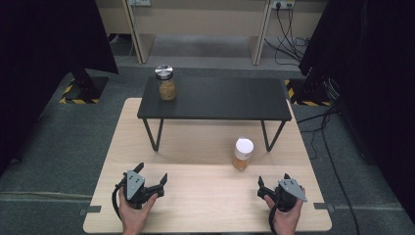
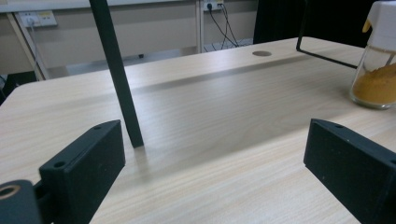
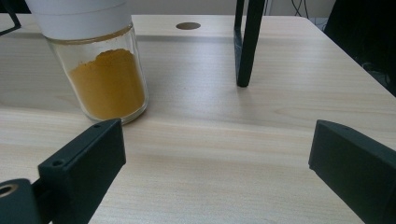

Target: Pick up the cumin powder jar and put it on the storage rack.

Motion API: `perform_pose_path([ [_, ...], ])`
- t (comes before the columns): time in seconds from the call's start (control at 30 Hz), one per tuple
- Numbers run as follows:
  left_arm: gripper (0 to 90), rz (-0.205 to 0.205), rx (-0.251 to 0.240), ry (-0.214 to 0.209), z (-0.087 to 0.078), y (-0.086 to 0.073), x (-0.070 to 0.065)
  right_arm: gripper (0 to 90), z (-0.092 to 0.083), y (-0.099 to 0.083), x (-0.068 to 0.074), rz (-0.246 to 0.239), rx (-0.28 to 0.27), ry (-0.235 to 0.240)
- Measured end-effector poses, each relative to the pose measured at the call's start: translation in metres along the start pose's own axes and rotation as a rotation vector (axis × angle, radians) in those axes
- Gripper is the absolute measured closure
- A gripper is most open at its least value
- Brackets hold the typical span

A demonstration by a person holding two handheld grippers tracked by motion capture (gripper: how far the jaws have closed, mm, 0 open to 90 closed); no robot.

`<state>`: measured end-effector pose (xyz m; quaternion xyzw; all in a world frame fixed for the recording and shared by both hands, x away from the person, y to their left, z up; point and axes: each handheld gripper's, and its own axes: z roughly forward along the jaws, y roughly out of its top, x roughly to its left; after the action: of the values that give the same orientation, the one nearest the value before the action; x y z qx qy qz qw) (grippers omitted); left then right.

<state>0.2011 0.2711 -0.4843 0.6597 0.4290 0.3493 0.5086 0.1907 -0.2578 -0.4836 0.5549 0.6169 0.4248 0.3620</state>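
Observation:
A glass jar (image 1: 242, 154) with a white lid and orange powder stands on the light wooden table (image 1: 205, 200), near the black shelf's right front leg. A second jar (image 1: 166, 83), silver-lidded with tan contents, stands on the left end of the low black shelf (image 1: 220, 98). My left gripper (image 1: 152, 172) rests open at the table's front left, nothing between its jaws. My right gripper (image 1: 274, 178) is open at the front right, a short way in front of the white-lidded jar (image 3: 100, 70). That jar (image 2: 378, 70) appears far right in the left gripper view.
The shelf's thin black legs (image 2: 116, 74) (image 3: 247, 42) stand on the table ahead of each gripper. A cable hole (image 3: 188, 25) sits at the table's far edge. Dark curtains flank the table, and cables (image 1: 288, 44) lie on the floor behind.

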Motion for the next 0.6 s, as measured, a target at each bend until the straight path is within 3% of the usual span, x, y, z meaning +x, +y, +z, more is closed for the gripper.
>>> perform_pose_path([
  [0.6,4.5,-0.046,0.045,-0.016,0.0043,-0.0075,0.0062,3.8,-0.0005,-0.0009,-0.0001,-0.001,-0.005,0.0],
])
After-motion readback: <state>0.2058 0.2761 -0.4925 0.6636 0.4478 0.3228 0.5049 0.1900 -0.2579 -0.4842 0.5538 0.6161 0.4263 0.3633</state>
